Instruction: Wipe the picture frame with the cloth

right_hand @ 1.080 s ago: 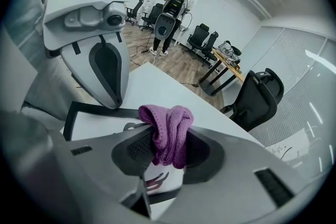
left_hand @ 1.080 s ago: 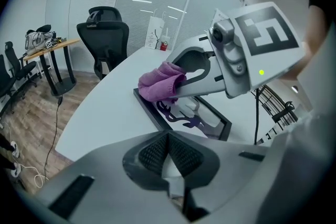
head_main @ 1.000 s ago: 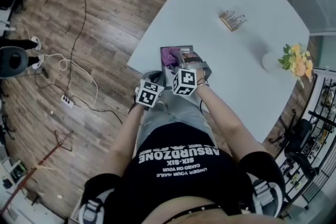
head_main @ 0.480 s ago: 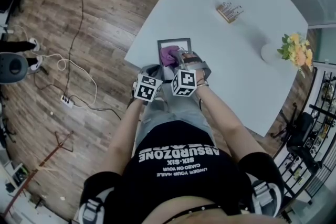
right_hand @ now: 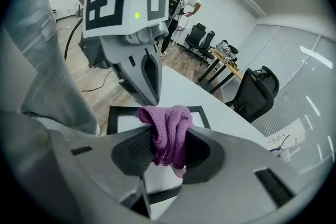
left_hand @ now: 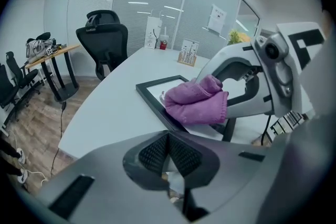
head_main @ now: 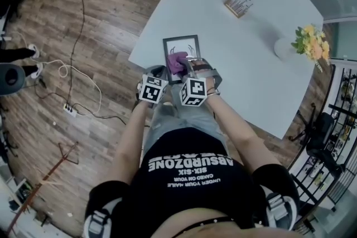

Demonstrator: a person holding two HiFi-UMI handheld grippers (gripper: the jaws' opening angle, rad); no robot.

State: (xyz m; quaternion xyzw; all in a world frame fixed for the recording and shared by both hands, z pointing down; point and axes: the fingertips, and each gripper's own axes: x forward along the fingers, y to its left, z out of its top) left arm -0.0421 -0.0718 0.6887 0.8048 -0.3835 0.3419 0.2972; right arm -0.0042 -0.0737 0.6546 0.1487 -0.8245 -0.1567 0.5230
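A black picture frame (head_main: 181,38) lies flat on the white table (head_main: 245,64) near its front edge. My right gripper (head_main: 186,66) is shut on a bunched purple cloth (head_main: 178,62), which rests on the frame's near half. In the right gripper view the cloth (right_hand: 168,134) fills the jaws above the frame (right_hand: 198,112). My left gripper (head_main: 158,72) is shut with nothing in it, its tip at the frame's near left side. The left gripper view shows the cloth (left_hand: 197,103) on the frame (left_hand: 152,94), with the right gripper (left_hand: 247,86) behind it.
A small card holder (head_main: 238,5) and a vase of yellow flowers (head_main: 309,44) stand farther back on the table. Cables (head_main: 72,69) trail over the wooden floor to the left. Beyond the table stands a black office chair (left_hand: 107,42), and a person (right_hand: 184,0) is far behind.
The right gripper has drawn the cloth along the frame toward me, uncovering the frame's far end. The left gripper stays by the frame's near left side.
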